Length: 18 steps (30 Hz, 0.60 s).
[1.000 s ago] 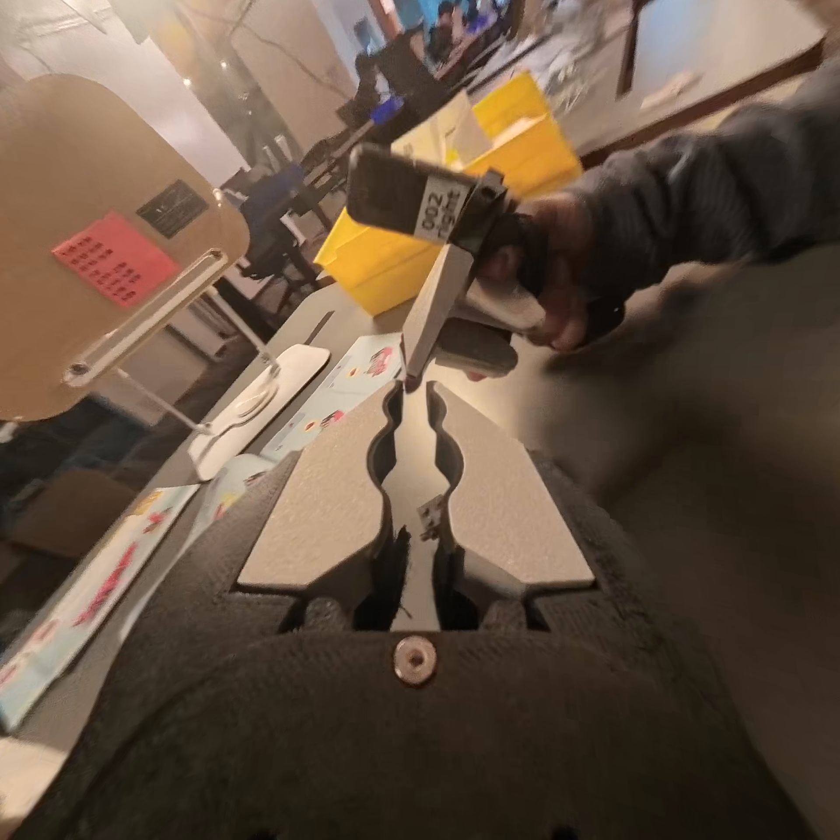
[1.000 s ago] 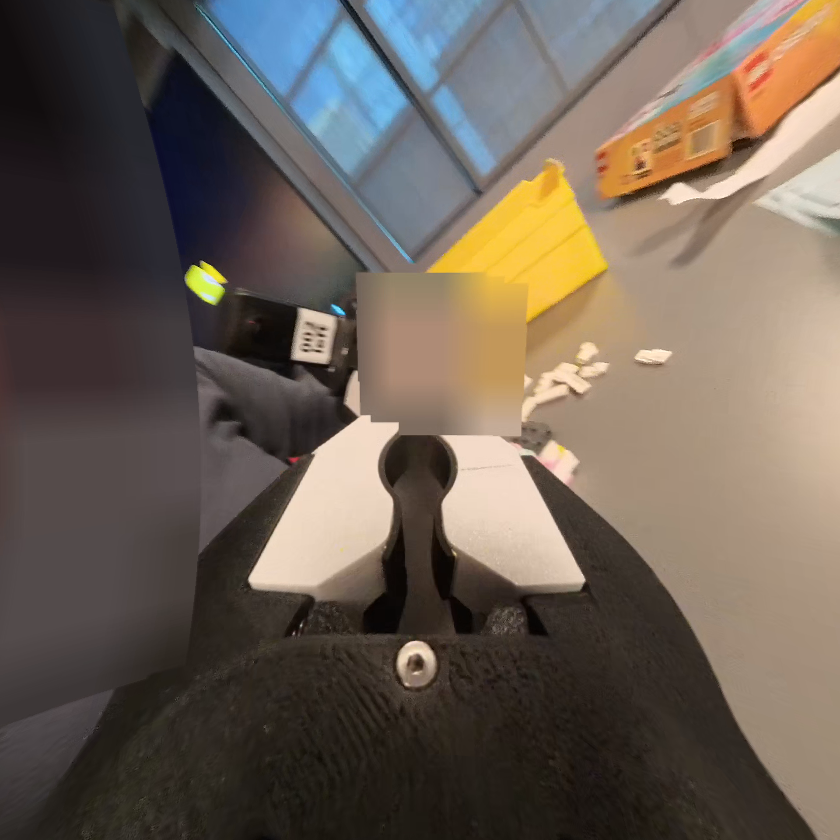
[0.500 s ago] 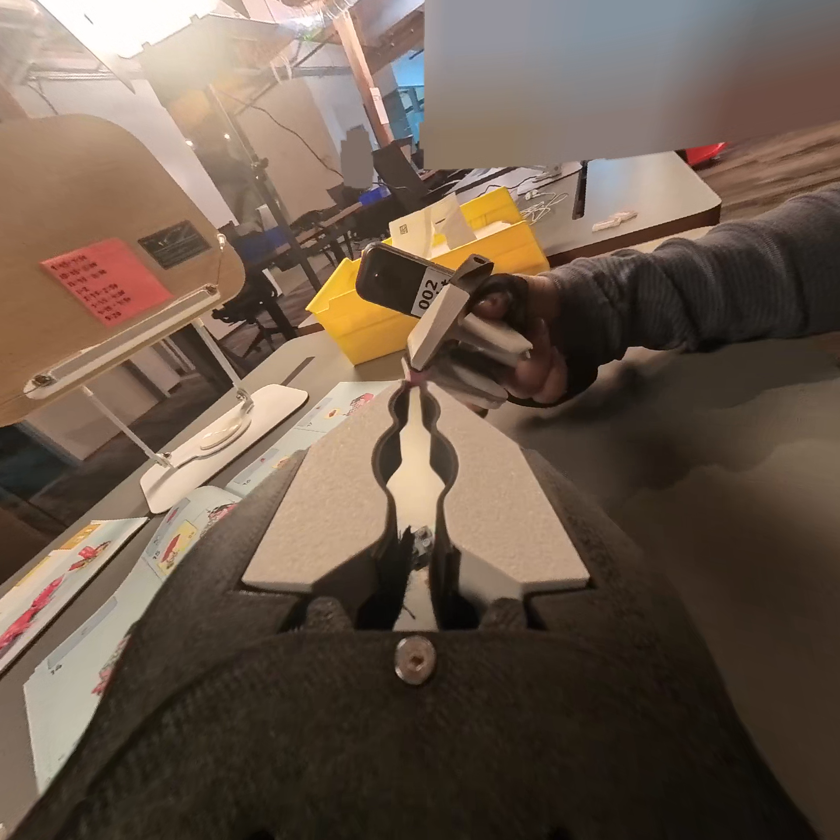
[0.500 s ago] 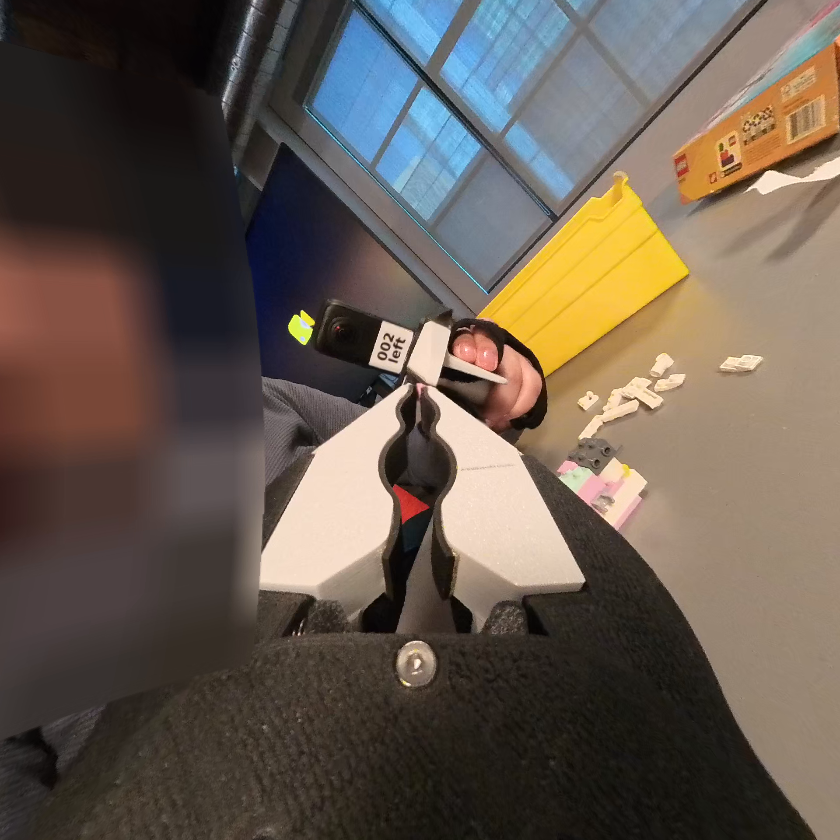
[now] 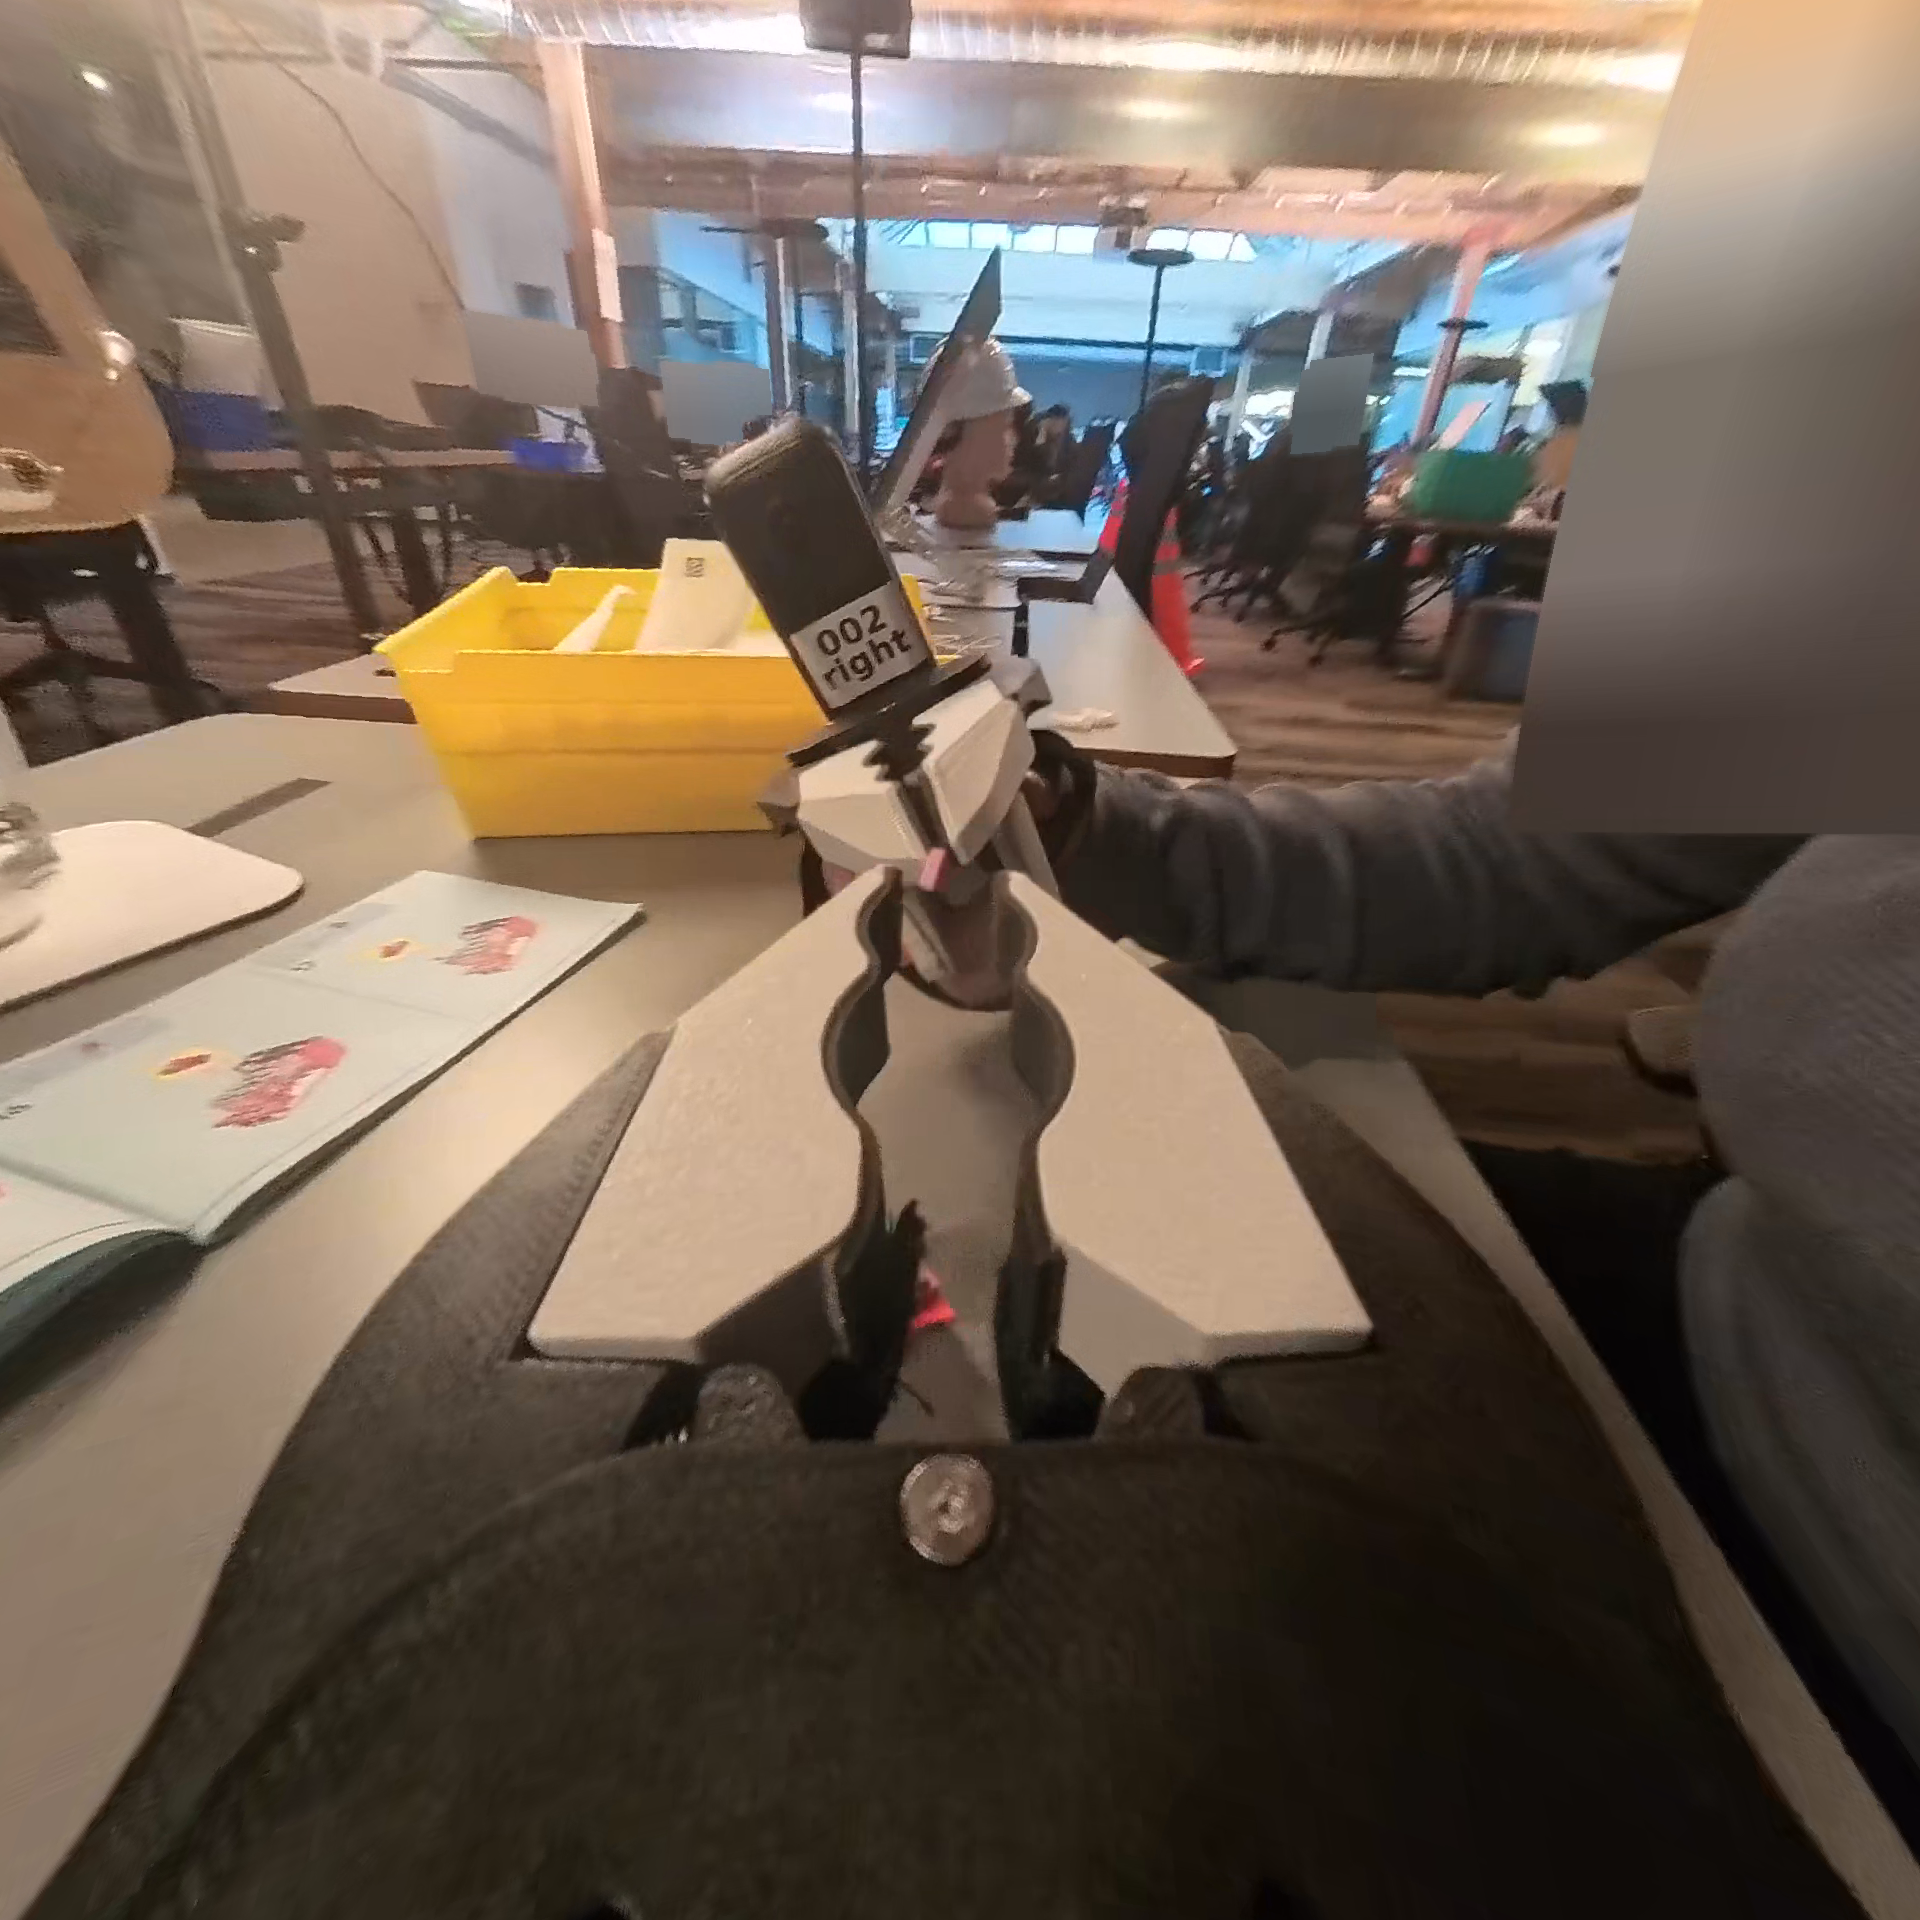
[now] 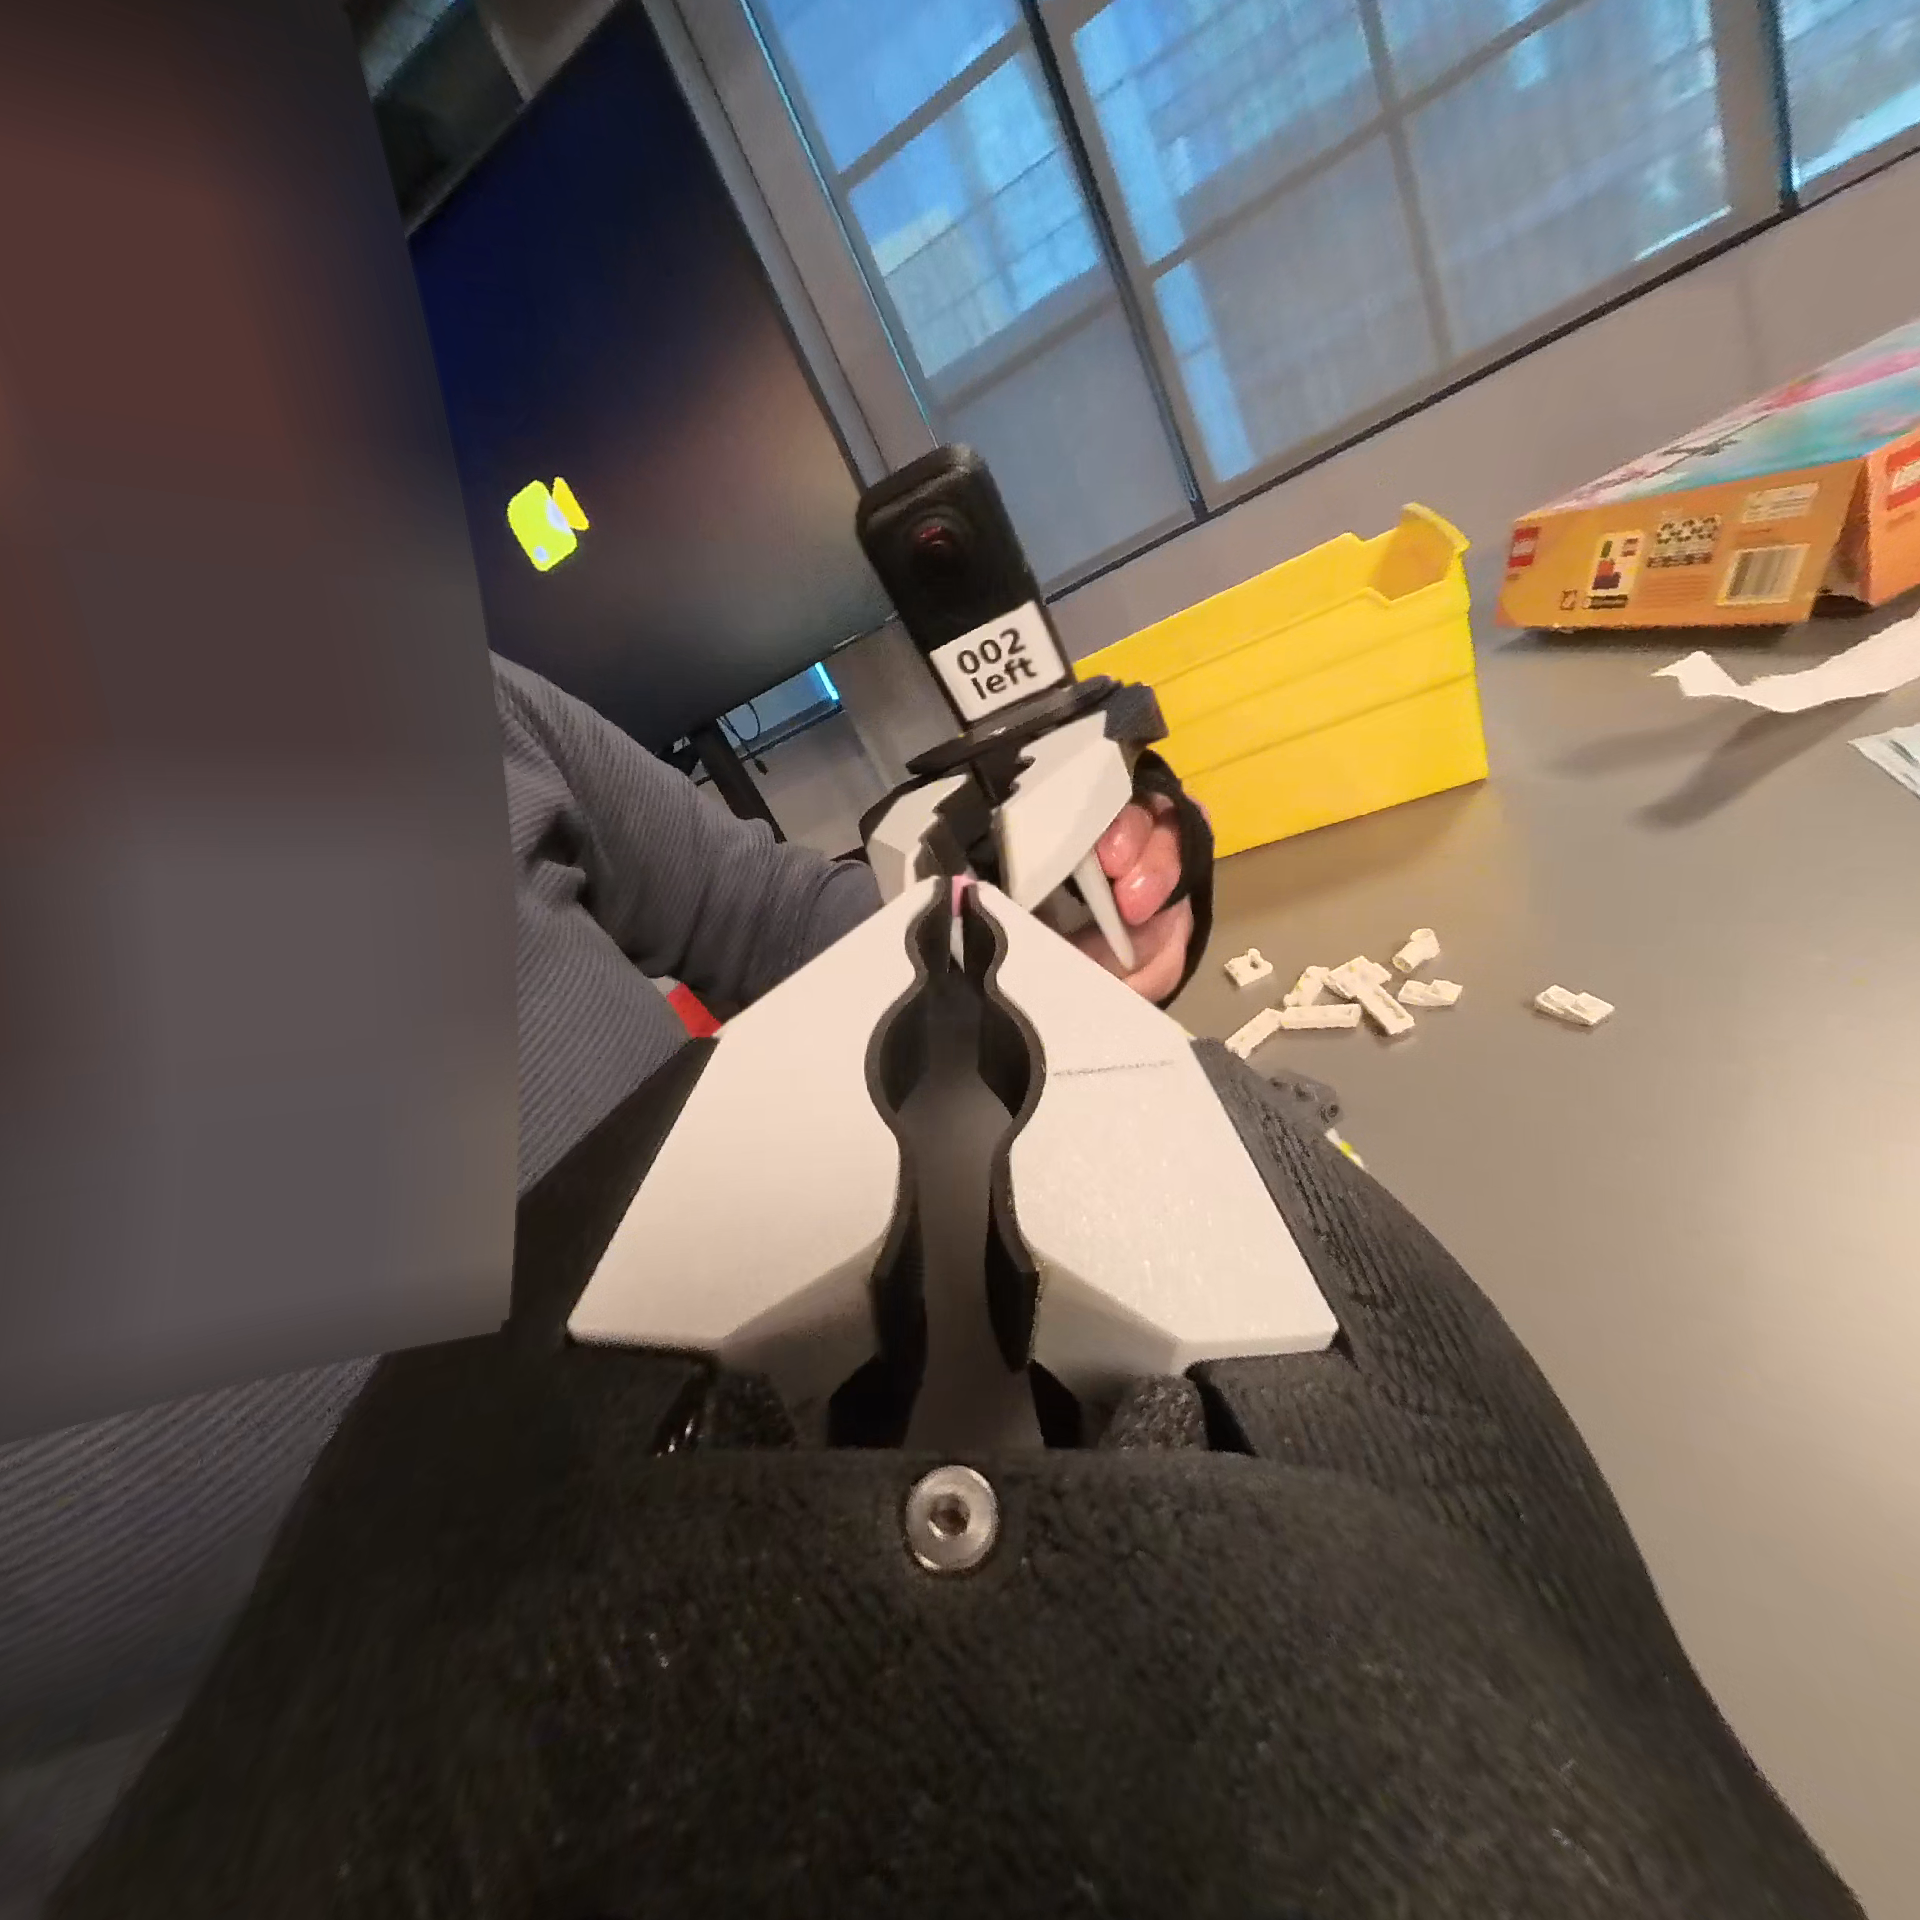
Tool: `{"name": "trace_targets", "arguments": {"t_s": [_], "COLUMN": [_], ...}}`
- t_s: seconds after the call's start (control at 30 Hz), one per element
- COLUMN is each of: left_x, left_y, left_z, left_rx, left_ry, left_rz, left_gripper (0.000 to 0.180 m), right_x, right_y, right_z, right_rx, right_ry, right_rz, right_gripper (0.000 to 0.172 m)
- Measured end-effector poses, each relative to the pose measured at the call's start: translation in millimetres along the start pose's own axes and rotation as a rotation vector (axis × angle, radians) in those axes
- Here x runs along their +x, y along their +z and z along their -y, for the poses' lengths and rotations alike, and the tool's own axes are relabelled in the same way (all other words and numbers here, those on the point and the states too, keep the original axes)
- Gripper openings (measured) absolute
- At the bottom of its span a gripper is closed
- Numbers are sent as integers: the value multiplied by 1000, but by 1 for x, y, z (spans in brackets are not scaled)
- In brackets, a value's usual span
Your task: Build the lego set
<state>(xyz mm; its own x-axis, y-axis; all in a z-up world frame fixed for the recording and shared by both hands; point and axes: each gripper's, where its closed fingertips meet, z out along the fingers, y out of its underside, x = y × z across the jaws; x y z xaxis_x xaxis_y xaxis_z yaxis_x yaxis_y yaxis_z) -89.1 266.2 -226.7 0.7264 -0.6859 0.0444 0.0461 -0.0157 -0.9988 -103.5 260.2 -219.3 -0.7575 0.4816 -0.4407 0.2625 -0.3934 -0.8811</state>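
Left wrist view: left gripper [image 5: 948, 894] jaws apart, empty — right gripper [image 5: 935, 868] clamps a pink piece [image 5: 938, 864]; white bricks [image 6: 1351, 992] lie loose, far right.

Warm dim indoor light, daylit windows [image 6: 1299, 208], perhaps slight motion blur, wide-angle edge distortion.

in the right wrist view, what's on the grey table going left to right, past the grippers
Left gripper in a hand → scattered small white bricks → yellow plastic bin → orange cardboard box → torn white paper strip, all on the grey table.
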Motion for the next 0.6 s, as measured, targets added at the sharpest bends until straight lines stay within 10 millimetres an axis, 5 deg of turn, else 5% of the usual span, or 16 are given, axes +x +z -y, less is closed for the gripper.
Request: {"name": "trace_targets", "arguments": {"t_s": [0.4, 0.6], "left_x": [2, -20], "left_y": [-3, -2], "left_z": [2, -20], "left_rx": [18, -140], "left_ry": [-154, -135], "left_rz": [-99, 50], "left_gripper": [1, 0], "right_x": [-4, 22], "right_y": [1, -4], "right_z": [0, -11], "right_rx": [-2, -154], "right_ry": [-60, -333], "right_rz": [6, -262], "right_gripper": [0, 2]}}
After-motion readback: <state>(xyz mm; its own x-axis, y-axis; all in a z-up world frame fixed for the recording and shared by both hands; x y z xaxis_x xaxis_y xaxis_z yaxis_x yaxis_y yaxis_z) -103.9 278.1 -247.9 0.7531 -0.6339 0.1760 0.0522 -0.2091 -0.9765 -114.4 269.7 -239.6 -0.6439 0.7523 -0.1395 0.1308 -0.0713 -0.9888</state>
